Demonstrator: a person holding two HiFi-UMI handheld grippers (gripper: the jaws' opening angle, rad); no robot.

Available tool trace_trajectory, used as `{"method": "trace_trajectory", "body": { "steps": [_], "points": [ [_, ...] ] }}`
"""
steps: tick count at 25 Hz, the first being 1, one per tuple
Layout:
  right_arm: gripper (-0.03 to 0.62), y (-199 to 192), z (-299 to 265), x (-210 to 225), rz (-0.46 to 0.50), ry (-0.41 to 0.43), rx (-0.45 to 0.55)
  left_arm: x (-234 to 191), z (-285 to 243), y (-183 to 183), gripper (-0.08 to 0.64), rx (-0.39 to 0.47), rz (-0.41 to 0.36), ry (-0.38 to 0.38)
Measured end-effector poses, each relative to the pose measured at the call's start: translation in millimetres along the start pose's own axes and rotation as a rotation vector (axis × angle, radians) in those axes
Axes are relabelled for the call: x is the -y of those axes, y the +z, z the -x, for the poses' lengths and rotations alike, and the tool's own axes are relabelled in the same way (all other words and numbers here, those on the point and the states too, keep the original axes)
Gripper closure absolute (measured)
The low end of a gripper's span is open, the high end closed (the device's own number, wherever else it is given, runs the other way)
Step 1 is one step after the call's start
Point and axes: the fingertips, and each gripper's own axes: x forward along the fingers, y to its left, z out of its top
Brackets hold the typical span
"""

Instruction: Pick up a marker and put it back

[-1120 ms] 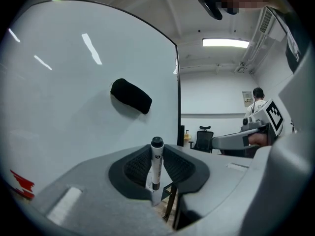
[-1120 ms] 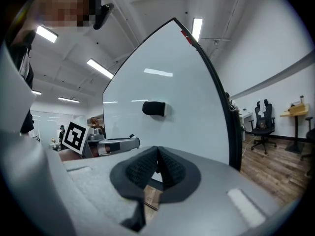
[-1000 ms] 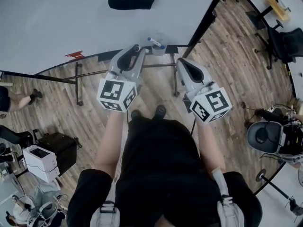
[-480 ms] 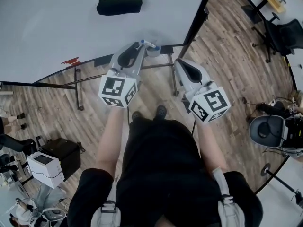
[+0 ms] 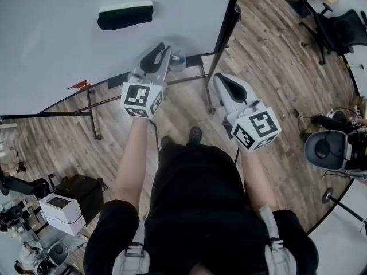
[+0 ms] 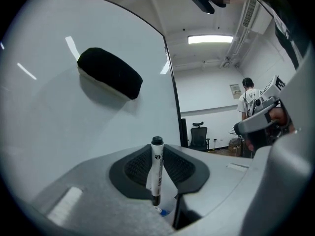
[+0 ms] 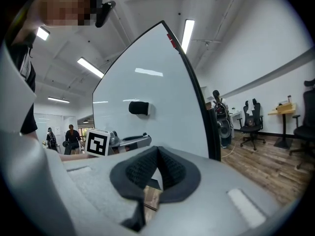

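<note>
Board (image 5: 69, 44): big and white, filling the upper left of the head view, dark edge running down its right side.
Floor (image 5: 269, 62): wood planks, spreading out below and to the right of the board.
Person (image 5: 200, 211): dark top, seen from straight above, both bare forearms stretched forward.
Stand (image 5: 92, 105): dark bars under the board's lower edge.
Left gripper (image 5: 163, 48): out ahead at the board's lower edge, pointing level, tag cube nearest the camera. Jaws clenched on the marker, a pad pressing each side.
Right gripper (image 5: 221, 79): beside the left one but apart from it and nearer the person, short of the board's dark right edge. Jaws clenched together at the tips, nothing between them, only floor showing through the gap lower down.
Eraser (image 5: 125, 15): black with a white back, stuck on the board, up and left of the left gripper.
Marker (image 6: 156, 171): white barrel, black cap on top, standing upright between the left jaws. Print on the barrel too small to read.
Blue bit (image 6: 161, 212): just under the marker's lower end, too small to name.
</note>
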Motion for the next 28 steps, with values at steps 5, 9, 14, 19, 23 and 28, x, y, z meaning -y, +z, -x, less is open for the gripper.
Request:
{"method": "trace_trajectory", "body": {
  "steps": [5,9,14,19,23,28],
  "points": [
    [0.591,1.9,2.9,10.4,-0.007,-0.025,0.000,-9.4,-11.9,-9.3,0.483,0.003,-0.019,0.007],
    [0.591,1.2,2.6,12.8,-0.008,-0.033,-0.003,-17.3,-16.8,-22.2,0.483,-0.008,-0.018,0.025],
    [0.591,-0.4,-1.1,13.8,-0.011,-0.032,-0.011,-24.5,-17.6,-31.8,0.485,-0.021,-0.017,0.044],
    [0.591,-0.4,-5.7,8.9,-0.008,-0.025,-0.009,-25.3,-12.4,-32.3,0.485,-0.017,-0.006,0.047],
    [0.591,1.0,-8.1,7.7,-0.008,-0.019,-0.010,-24.5,-9.4,-32.4,0.483,-0.015,0.011,0.046],
    [0.591,0.1,-9.5,5.7,-0.013,-0.014,-0.011,-23.9,-6.9,-33.7,0.483,-0.014,0.023,0.043]
  ]
}}
